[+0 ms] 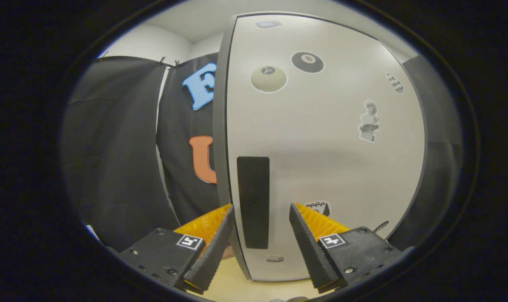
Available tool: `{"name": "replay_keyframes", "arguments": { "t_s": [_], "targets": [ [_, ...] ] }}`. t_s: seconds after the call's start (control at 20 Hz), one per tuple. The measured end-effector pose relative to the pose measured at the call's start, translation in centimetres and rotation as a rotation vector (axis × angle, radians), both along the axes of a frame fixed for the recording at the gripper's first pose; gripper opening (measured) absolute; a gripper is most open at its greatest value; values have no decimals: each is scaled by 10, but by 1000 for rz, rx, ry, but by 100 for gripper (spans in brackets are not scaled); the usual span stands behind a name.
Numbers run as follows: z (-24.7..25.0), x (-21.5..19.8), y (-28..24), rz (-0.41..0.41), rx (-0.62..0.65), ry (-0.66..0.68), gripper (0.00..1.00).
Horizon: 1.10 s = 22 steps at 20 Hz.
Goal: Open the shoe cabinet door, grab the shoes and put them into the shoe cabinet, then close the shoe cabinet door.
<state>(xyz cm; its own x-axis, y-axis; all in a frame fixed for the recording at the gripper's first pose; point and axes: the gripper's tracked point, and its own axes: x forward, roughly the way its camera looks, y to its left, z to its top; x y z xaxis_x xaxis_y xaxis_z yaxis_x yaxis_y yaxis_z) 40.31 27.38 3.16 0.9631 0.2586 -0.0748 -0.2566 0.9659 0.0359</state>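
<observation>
Right in front of the cabinet door [321, 138] we hold our gripper [260, 216], and its two fingers are wide apart with nothing held between them. The dark handle strip [253, 201] sits near the door's left edge, and it shows in the gap between our fingers, just ahead of them. We think the fingers are lined up there so one can slip past the door's edge and pull it open. The door looks shut or nearly shut, so we judge the opening step is not done yet. The shoes have still to be picked up.

Stickers dot the door above the handle strip. One is a black pool ball [307, 62] with the number 8 on it. Beside it is a pale ball sticker [268, 79]; its number is too blurry to read. Further right of the handle strip there is a checkered sticker [395, 83] and a small figure sticker [369, 121]. A little sticker [319, 207] peeks out just above our right finger, and we cannot read it.
</observation>
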Motion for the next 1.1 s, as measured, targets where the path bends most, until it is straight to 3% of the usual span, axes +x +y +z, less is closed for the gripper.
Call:
{"name": "replay_keyframes", "arguments": {
  "t_s": [0.15, 0.3, 0.5, 0.85, 1.1],
  "targets": [
    [-7, 3, 8, 8, 10, 23, 62],
    [-9, 5, 4, -35, 16, 21, 42],
    [-10, 7, 2, -49, -2, 2, 39],
    [-12, -1, 0, 32, -16, 17, 30],
    [-16, -57, -22, 76, -48, 17, 26]
  ]
}}
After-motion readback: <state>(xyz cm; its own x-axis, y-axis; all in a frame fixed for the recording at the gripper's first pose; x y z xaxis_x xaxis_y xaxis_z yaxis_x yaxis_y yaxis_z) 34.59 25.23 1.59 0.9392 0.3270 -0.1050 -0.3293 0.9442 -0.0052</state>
